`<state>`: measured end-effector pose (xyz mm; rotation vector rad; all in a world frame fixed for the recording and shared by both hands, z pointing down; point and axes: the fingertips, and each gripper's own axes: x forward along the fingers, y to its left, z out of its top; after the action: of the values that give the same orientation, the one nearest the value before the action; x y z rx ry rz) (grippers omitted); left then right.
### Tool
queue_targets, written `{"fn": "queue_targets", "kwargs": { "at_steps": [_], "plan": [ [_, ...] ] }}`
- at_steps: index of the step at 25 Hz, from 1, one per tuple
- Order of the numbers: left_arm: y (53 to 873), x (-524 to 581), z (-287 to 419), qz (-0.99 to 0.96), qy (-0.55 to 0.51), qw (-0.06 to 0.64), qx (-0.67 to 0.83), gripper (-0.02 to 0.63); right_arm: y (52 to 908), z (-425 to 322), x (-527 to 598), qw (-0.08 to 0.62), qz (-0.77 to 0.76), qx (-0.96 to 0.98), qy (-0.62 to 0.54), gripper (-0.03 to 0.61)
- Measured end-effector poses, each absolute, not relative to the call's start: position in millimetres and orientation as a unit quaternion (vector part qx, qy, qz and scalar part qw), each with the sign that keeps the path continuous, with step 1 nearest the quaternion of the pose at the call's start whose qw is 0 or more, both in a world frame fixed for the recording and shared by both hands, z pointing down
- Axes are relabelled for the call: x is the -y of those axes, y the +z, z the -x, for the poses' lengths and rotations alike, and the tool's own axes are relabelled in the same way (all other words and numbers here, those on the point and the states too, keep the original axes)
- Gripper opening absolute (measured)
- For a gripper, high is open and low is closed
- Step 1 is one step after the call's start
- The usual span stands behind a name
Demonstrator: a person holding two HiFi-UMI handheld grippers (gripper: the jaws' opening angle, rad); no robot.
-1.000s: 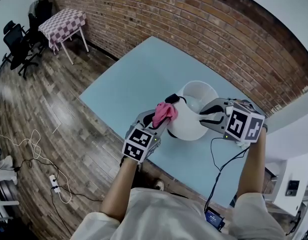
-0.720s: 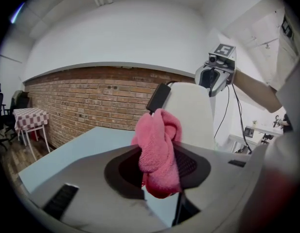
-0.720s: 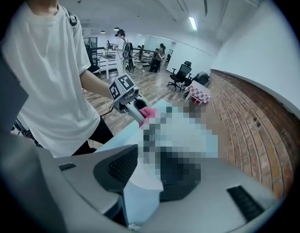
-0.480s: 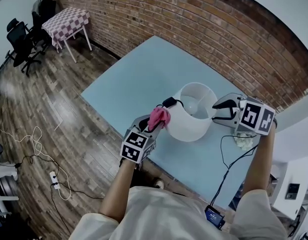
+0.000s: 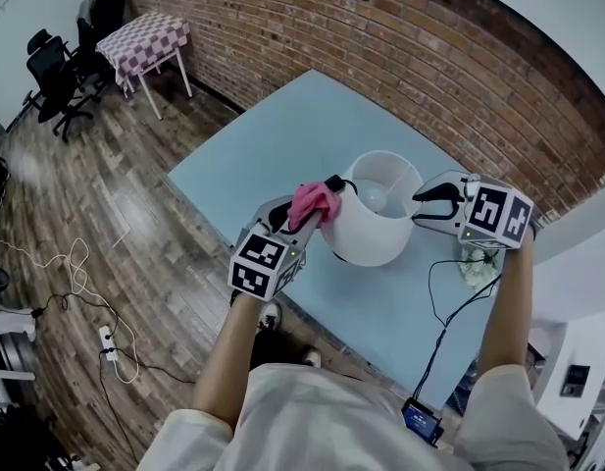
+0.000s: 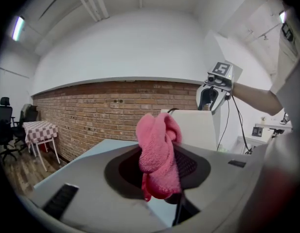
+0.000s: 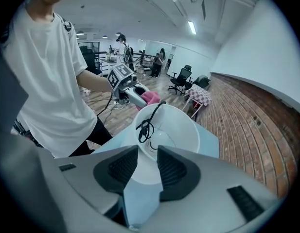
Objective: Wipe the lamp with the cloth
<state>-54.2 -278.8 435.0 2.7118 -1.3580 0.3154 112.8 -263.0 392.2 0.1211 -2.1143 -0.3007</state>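
Note:
A white lamp shade (image 5: 376, 234) stands on the pale blue table (image 5: 282, 155), with a bulb (image 5: 371, 197) inside and a black cord (image 5: 339, 183) over its rim. My left gripper (image 5: 319, 202) is shut on a bunched pink cloth (image 5: 312, 204), which rests against the shade's upper left side. The left gripper view shows the cloth (image 6: 157, 144) filling the jaws, with the shade (image 6: 198, 127) right behind it. My right gripper (image 5: 425, 204) hovers just right of the shade. Its jaws are apart and closing, with nothing gripped. The shade (image 7: 174, 130) lies just past the right gripper (image 7: 148, 166).
A brick wall runs behind the table. A checkered table (image 5: 143, 39) and office chairs (image 5: 57, 77) stand at the far left. Cables (image 5: 67, 263) and a power strip (image 5: 108, 341) lie on the wooden floor. A small pale object (image 5: 476, 268) sits near the table's right edge.
My right gripper came off the shade's right rim, opened and drew away to the right. My left gripper slid the cloth down and back up the shade's left side.

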Motion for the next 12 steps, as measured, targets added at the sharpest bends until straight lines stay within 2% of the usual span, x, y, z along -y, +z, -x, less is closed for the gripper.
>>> {"fn": "queue_targets", "kwargs": {
  "at_steps": [12],
  "plan": [
    [414, 275, 16, -0.901, 0.093, 0.047, 0.420, 0.150, 393, -99, 238, 0.496, -0.060, 0.863, -0.068, 0.097]
  ]
}}
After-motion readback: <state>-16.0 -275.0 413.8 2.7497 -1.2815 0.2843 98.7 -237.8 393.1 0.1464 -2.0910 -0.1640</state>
